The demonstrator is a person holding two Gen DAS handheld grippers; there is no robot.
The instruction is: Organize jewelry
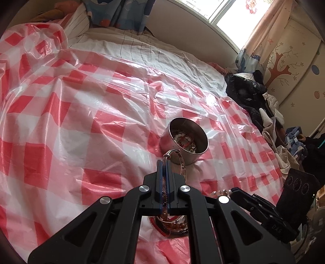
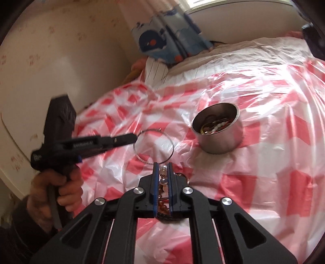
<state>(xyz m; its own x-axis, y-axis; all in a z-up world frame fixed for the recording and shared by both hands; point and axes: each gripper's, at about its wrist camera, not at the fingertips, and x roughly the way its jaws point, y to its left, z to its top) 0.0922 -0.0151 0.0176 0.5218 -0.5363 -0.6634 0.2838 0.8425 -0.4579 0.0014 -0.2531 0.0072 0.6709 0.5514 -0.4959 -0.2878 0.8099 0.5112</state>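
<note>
Left claw (image 1: 164, 162) clenches a silver bangle (image 1: 178, 160), right claw (image 2: 162, 165) a beaded bracelet (image 2: 163, 176); next, probably, both go over the metal tin (image 2: 218, 132).

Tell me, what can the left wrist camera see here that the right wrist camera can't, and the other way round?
Only the left wrist view shows the window, the tree-patterned wardrobe and the heap of dark clothes.

Only the right wrist view shows the hand holding the left gripper, and the silver bangle as a full ring, plus the right gripper shut on a pearl bracelet.

Both show the steel bowl of beads on the red checked plastic sheet.
</note>
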